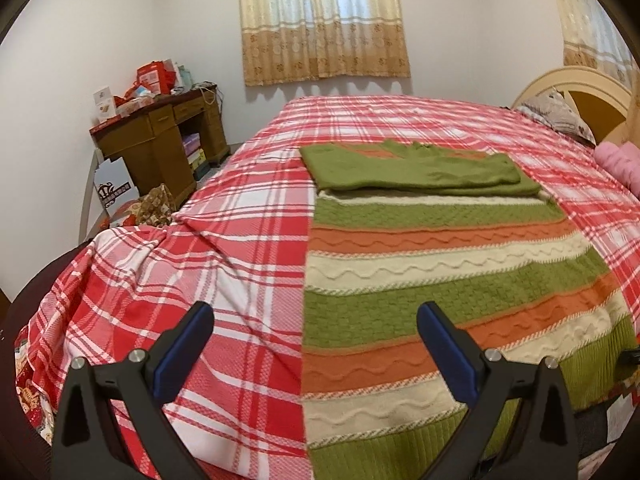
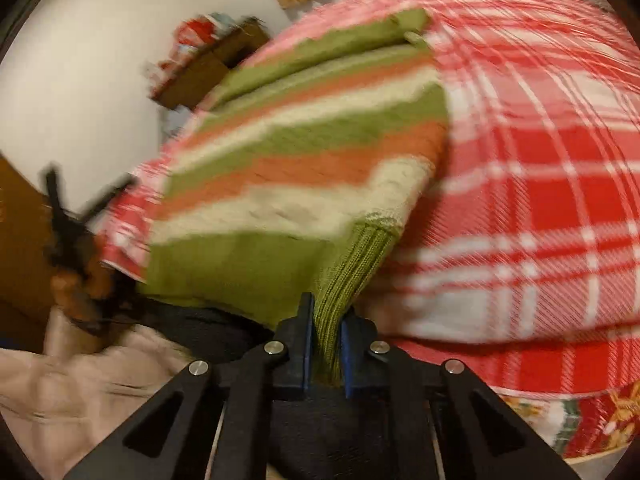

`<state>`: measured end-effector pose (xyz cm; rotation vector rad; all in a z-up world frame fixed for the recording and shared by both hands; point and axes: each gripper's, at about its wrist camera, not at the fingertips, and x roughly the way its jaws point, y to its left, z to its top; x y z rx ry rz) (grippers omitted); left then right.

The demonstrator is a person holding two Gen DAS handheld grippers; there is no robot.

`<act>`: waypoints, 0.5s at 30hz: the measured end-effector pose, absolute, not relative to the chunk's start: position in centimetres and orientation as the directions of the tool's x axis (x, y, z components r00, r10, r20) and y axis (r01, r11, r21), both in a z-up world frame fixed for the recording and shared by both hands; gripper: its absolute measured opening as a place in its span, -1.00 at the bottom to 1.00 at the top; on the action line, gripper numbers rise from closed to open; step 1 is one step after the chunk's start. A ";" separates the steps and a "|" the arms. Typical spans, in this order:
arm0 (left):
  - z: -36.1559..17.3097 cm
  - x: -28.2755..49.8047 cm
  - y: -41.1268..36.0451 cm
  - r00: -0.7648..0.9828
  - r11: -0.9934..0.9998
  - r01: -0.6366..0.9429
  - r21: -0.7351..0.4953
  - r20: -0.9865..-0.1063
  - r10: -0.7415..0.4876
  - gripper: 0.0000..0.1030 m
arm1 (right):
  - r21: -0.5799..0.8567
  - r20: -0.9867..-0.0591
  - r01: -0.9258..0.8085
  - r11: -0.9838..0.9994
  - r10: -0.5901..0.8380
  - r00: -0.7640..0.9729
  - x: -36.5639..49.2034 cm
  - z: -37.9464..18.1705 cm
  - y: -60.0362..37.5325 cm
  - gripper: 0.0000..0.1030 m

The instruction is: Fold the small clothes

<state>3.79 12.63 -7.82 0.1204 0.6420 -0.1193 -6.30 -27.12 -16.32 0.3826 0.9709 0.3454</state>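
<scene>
White walls [image 1: 120, 40] close in a bedroom where a bed [image 1: 240, 240] under a red-and-white plaid sheet fills most of both views, with a beige patterned curtain [image 1: 324, 24] hanging behind it. Spread flat on the sheet lies the striped sweater [image 1: 440, 280], knitted in green, orange and cream bands, its green sleeves folded across the upper part. Only the left wrist view takes in the brown wooden desk [image 1: 164, 140] heaped with red packages in the far corner, the cream headboard [image 1: 580, 88] with a patterned pillow [image 1: 560, 114], and a pink cloth [image 1: 620, 160] at the right edge. The left gripper [image 1: 316, 344] tilts downward above the near edge of the bed, its blue-padded fingers [image 1: 184, 348] spread wide with nothing between them, straddling the sweater's left edge without touching it. The right wrist view, blurred, shows what the other misses: the right gripper [image 2: 326, 344] angled down at the sweater's ribbed green hem, its fingers [image 2: 306, 344] clenched on a bunched fold of that hem at the near right corner, and at far left the person's hand [image 2: 76, 276] around the other gripper's handle.
</scene>
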 end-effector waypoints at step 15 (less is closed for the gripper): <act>-6.2 5.4 17.1 0.805 0.994 0.088 0.066 -0.593 -0.032 1.00 | 0.478 -0.622 0.041 0.878 0.305 0.722 8.9 -12.4 -30.3 -0.82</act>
